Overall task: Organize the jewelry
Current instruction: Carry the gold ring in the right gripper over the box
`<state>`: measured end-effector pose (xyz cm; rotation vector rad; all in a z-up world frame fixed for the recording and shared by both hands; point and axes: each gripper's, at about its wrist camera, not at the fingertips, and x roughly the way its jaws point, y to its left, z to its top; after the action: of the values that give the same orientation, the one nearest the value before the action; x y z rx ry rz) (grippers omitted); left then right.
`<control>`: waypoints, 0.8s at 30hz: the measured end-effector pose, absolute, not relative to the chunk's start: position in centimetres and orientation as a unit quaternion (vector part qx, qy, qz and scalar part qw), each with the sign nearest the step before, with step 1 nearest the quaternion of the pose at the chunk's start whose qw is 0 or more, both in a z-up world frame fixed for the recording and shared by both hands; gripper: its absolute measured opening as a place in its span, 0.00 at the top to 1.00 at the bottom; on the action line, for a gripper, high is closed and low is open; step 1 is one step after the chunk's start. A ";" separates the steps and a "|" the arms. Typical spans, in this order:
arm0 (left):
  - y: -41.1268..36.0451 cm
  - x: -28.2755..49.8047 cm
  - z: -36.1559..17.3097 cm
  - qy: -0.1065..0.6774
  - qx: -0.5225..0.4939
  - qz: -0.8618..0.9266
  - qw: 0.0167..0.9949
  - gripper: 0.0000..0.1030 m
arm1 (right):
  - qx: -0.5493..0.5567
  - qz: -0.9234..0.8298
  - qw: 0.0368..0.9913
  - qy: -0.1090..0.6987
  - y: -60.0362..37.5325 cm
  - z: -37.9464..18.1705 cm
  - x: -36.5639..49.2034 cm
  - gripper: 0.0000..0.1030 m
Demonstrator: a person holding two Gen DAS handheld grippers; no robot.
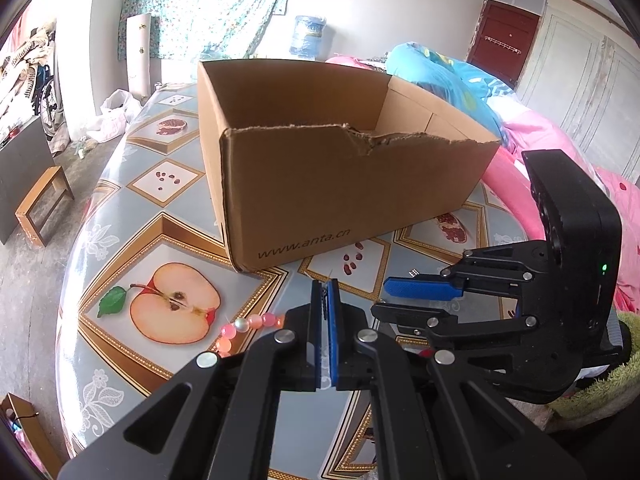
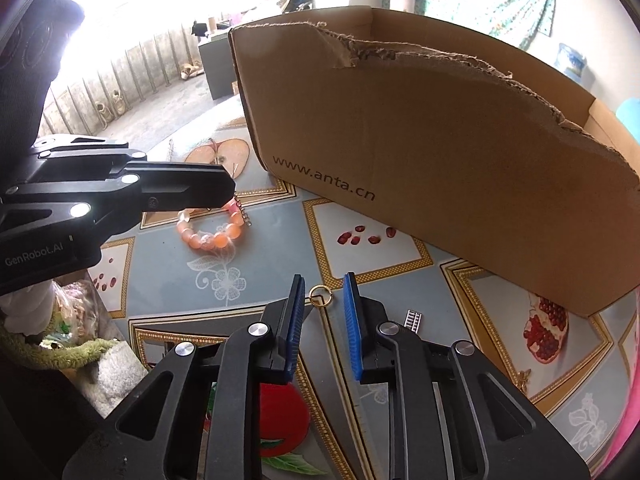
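2 wrist fisheye views, low over the fruit-patterned tablecloth [image 1: 120,264], close range.
Both face the torn brown cardboard box [image 1: 340,184]; both share the pink bead bracelet [image 2: 212,236]; each sees the other gripper.

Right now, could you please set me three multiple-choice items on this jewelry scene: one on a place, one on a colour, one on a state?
1. Where does the gold ring lie?
A. inside the cardboard box
B. on the tablecloth, just ahead of the right hand-held gripper's fingertips
C. on the bead bracelet

2. What colour are most beads of the bead bracelet?
A. orange-pink
B. dark green
C. black

3. How does the left hand-held gripper stand?
A. wide open
B. shut on the bracelet's thin chain end
C. out of view

Key: 1 B, the ring sits on the cloth between and ahead of the open right hand-held gripper, outside the cardboard box. 2 A, the beads glow orange-pink. 3 B, its blue pads meet with chain links between them.
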<state>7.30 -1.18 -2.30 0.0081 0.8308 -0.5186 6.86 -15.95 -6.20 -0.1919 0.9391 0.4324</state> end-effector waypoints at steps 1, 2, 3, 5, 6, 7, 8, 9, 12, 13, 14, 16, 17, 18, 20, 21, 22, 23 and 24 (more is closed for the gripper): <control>-1.2 7.3 -2.3 0.399 0.005 -0.248 0.883 0.98 | -0.097 0.205 0.868 0.442 -15.9 -6.3 6.7 0.87; -1.2 7.3 -2.2 0.398 0.006 -0.248 0.883 0.98 | -0.102 0.206 0.869 0.439 -15.7 -6.3 6.5 0.90; -1.2 7.2 -2.1 0.397 0.007 -0.247 0.884 0.98 | -0.104 0.205 0.869 0.438 -15.6 -6.3 6.4 0.90; -1.1 7.0 -1.8 0.393 0.008 -0.245 0.886 0.98 | -0.102 0.206 0.871 0.435 -15.6 -6.3 6.2 0.91; -1.1 6.9 -1.6 0.391 0.009 -0.243 0.888 0.98 | -0.094 0.208 0.871 0.435 -15.7 -6.4 6.2 0.91; -1.1 6.8 -1.4 0.388 0.011 -0.242 0.889 0.98 | -0.087 0.208 0.871 0.436 -15.8 -6.4 6.1 0.91; -1.0 6.7 -1.2 0.386 0.013 -0.240 0.891 0.98 | -0.081 0.209 0.872 0.435 -16.7 -6.1 5.8 0.91; -1.0 6.5 -1.0 0.383 0.016 -0.239 0.892 0.98 | -0.076 0.209 0.874 0.433 -17.0 -5.6 5.3 0.91; -0.8 6.3 -0.2 0.372 0.023 -0.241 0.896 0.98 | -0.058 0.208 0.881 0.421 -18.3 -4.1 4.2 0.91; -0.7 6.2 0.1 0.367 0.024 -0.242 0.898 0.98 | -0.051 0.207 0.884 0.416 -18.7 -3.6 4.0 0.91; -0.5 6.2 0.6 0.362 0.022 -0.244 0.900 0.98 | -0.044 0.207 0.887 0.410 -19.1 -3.0 3.8 0.91; -0.1 6.4 2.0 0.348 0.013 -0.253 0.903 0.98 | -0.031 0.207 0.895 0.393 -20.1 -1.2 4.0 0.91; 0.0 6.5 3.0 0.338 0.008 -0.260 0.904 0.98 | -0.027 0.206 0.901 0.381 -20.7 -0.1 3.9 0.91; 0.2 6.6 4.0 0.327 0.004 -0.267 0.906 0.98 | -0.022 0.206 0.907 0.366 -21.2 0.8 3.9 0.91; 0.2 7.1 6.3 0.303 -0.002 -0.284 0.910 0.98 | -0.006 0.208 0.920 0.332 -22.5 3.1 4.2 0.90; 0.2 7.6 7.4 0.293 -0.003 -0.292 0.911 0.98 | 0.000 0.209 0.925 0.316 -23.2 4.2 4.4 0.90; 0.0 8.2 8.3 0.285 -0.002 -0.298 0.911 0.98 | 0.005 0.209 0.930 0.303 -23.7 5.3 4.9 0.90; -0.3 9.0 9.1 0.282 0.001 -0.302 0.910 0.98 | 0.009 0.208 0.933 0.292 -24.1 6.3 5.4 0.90; -0.8 10.0 9.7 0.283 0.006 -0.304 0.910 0.98 | 0.015 0.208 0.935 0.286 -24.8 6.9 6.2 0.90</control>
<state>10.02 -0.76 9.71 0.0123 0.5829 -0.6275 6.20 -24.82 6.92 0.0298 0.5854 0.4261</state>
